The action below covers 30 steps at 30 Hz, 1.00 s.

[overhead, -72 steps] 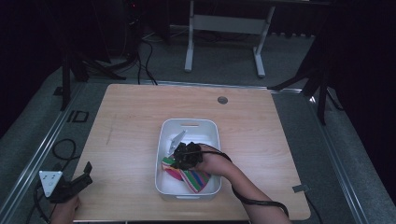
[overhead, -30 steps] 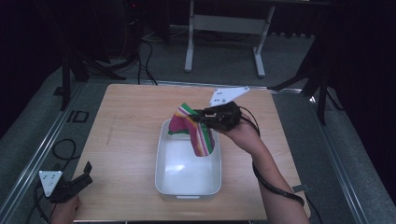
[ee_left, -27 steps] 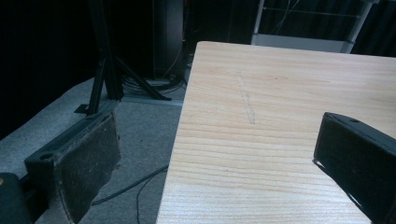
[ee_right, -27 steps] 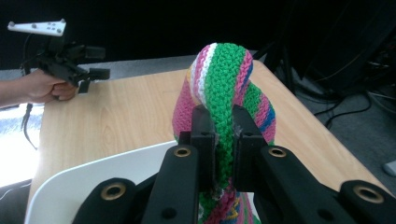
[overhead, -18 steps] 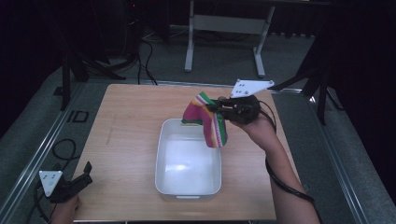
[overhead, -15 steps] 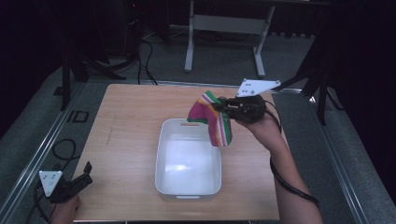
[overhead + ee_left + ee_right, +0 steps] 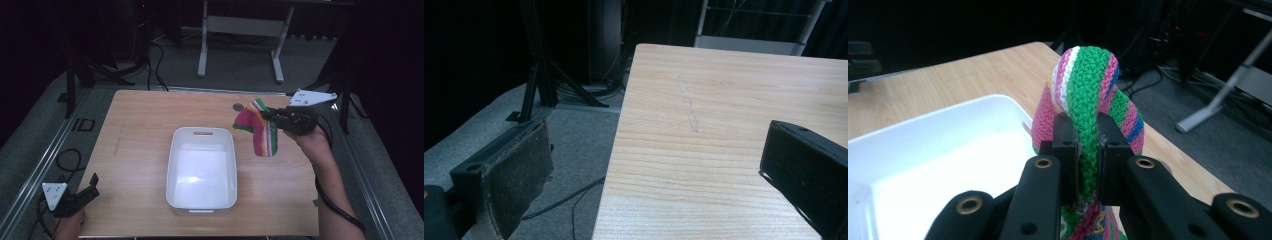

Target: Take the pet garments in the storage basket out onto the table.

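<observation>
R gripper [image 7: 267, 115]: jaws clenched on a striped knitted cloth [image 7: 257, 131]. In the right gripper view the two black pads [image 7: 1067, 145] pinch a green band of the cloth [image 7: 1087, 105] between them; a fold of the fabric bulges above the pads, pink, white, blue and green stripes visible. Rest of the cloth hangs below the jaws.

Cloth pos.: in the air, clear of the tabletop, over the far right part of the wooden table [image 7: 135, 135]. It hangs to the right of the white bin [image 7: 202, 170], near the bin's far right corner, not touching it. Lower end of the cloth points down toward the wood. A small round grommet [image 7: 238, 106] sits in the tabletop just beside the cloth's top edge in the high view.

R hand [image 7: 312, 142]: comes in from the lower right, forearm over the table's right edge; grey three-cornered plate [image 7: 312, 96] on top of the gripper; cable trails along the forearm.

Bin: white, rectangular, handle slot at its far wall, interior bare. Stands approx. mid-table.

L gripper [image 7: 82, 195]: at the near left corner of the table, held low by the L hand [image 7: 67, 227]. Jaws released, wide apart, nothing between them. In the left gripper view one pad [image 7: 516, 170] sits over the grey floor beside the table edge, the other [image 7: 809, 172] over the wood. L gripper is well apart from bin and cloth.
</observation>
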Each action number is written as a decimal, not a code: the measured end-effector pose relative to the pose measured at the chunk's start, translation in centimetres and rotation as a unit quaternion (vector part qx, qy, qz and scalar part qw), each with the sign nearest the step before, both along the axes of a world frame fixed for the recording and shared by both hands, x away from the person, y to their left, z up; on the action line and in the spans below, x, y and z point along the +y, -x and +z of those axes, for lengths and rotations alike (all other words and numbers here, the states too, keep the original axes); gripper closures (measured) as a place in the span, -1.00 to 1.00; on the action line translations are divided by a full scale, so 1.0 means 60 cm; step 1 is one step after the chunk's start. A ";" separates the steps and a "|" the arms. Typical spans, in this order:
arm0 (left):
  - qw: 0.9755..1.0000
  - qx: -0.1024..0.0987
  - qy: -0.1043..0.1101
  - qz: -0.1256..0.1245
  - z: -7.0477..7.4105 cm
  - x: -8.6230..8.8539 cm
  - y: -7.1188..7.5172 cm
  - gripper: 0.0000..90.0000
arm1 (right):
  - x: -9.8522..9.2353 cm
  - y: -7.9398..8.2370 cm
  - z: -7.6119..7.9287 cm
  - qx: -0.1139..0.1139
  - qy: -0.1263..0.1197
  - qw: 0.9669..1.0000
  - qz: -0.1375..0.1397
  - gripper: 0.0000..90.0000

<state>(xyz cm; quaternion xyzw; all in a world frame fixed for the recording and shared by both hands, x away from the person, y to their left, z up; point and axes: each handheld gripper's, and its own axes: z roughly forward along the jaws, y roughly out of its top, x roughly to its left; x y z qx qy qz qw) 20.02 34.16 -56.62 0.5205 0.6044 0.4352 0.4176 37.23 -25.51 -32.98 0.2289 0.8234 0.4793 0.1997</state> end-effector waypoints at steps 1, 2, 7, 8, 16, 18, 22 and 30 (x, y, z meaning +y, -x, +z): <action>1.000 -0.001 -0.001 0.001 0.000 0.000 0.000 -0.98 | -0.005 0.000 -0.001 0.001 0.001 1.000 -0.002 0.83; 1.000 -0.001 -0.001 0.001 0.000 -0.001 0.000 -0.98 | -0.013 0.001 -0.003 0.002 0.003 1.000 -0.006 0.83; 1.000 -0.001 0.000 0.001 0.000 0.000 0.000 -0.98 | -0.044 0.004 -0.007 0.005 0.001 1.000 -0.023 0.83; 1.000 -0.001 0.000 0.001 0.000 0.000 0.000 -0.98 | -0.050 0.005 -0.007 0.005 -0.001 1.000 -0.027 0.83; 1.000 -0.002 -0.001 0.002 0.000 0.000 0.000 -0.98 | -0.080 0.003 -0.022 0.011 -0.008 0.999 -0.048 0.83; 1.000 -0.002 -0.001 0.001 0.000 0.000 0.000 -0.98 | -0.083 0.002 -0.031 0.013 -0.007 0.998 -0.053 0.83; 1.000 -0.002 -0.001 0.002 0.000 0.000 0.000 -0.98 | -0.084 -0.001 -0.048 0.020 -0.008 0.998 -0.056 0.83; 1.000 -0.002 -0.001 0.001 0.000 0.000 0.001 -0.98 | -0.084 -0.020 -0.117 0.052 -0.002 0.996 -0.073 0.83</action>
